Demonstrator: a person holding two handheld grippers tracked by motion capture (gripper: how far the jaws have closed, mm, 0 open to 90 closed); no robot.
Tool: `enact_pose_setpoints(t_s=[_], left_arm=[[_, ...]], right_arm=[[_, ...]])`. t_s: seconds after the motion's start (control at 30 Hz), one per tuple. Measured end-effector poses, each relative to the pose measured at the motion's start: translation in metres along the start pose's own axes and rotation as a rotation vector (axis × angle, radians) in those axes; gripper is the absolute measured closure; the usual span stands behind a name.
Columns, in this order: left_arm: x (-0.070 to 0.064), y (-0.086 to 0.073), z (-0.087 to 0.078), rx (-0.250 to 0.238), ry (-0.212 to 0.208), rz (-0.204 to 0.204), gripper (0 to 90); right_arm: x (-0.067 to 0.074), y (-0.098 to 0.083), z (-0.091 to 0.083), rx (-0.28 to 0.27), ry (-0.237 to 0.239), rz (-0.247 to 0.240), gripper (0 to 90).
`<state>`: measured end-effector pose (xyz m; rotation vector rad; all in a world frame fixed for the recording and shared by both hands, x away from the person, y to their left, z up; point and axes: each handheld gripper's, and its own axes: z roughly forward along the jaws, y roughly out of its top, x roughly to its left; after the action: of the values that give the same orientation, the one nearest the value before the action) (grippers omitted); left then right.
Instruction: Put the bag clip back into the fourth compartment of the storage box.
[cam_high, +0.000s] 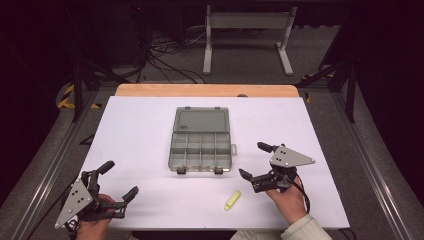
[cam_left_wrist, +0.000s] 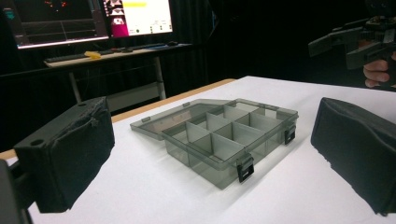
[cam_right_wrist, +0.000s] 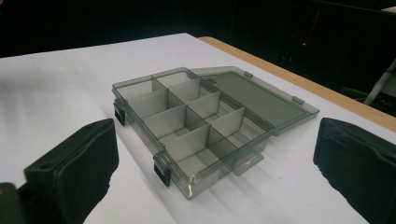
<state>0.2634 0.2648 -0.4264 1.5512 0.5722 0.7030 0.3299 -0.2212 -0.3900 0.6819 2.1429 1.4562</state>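
Grey compartment box (cam_high: 201, 146) sits mid-frame in the high view on the white worktop (cam_high: 140, 130), lid swung fully open and lying flat on the worktop behind the tray, toward the top of the frame; tray split into eight cells, none with visible contents; two black latches on the near edge. Small yellow piece (cam_high: 231, 200) lies on the worktop below and right of the box, well apart from it, near the right tongs. Left tongs (cam_high: 119, 180) at lower left of the high view, held in a hand (cam_high: 92, 227), jaws spread wide, gripping nothing, well apart from the box. Right tongs (cam_high: 255, 161) at lower right, held in the other hand (cam_high: 286, 197), jaws also released and empty, tips pointing left toward the box's right near corner, near it but not touching. Left gripper view: box (cam_left_wrist: 219, 135) centred between the two black jaws, latches facing the camera, right tongs (cam_left_wrist: 355, 42) at upper right. Right gripper view: box (cam_right_wrist: 196, 123) centred between the jaws, lid lying toward upper right
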Motion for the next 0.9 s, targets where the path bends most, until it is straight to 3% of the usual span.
enact_pose_setpoints(t_s=[0.27,0.4,0.47,0.63,0.77,0.8,0.9], left_arm=[[0.001,0.0,-0.001,-0.003,0.002,-0.01,0.1],[0.001,0.0,-0.001,-0.002,0.002,-0.005,0.1],[0.001,0.0,-0.001,-0.003,0.001,-0.006,0.1],[0.0,0.0,-0.001,-0.003,0.002,-0.006,0.1],[0.0,0.0,-0.001,-0.002,0.002,-0.009,0.1],[0.001,0.0,-0.001,-0.004,0.003,-0.007,0.1],[0.001,0.0,-0.001,-0.004,0.003,-0.008,0.1]], right_arm=[[0.007,0.006,0.014,0.056,0.056,-0.024,0.2],[0.009,0.007,0.017,0.107,0.093,-0.044,7.7],[0.012,0.008,0.018,0.127,0.097,-0.06,18.4],[0.016,0.012,0.02,0.204,0.183,-0.087,59.8],[0.018,0.013,0.024,0.265,0.264,-0.08,84.5],[0.019,0.013,0.025,0.284,0.269,-0.088,88.7],[0.022,0.014,0.029,0.334,0.284,-0.109,90.0]])
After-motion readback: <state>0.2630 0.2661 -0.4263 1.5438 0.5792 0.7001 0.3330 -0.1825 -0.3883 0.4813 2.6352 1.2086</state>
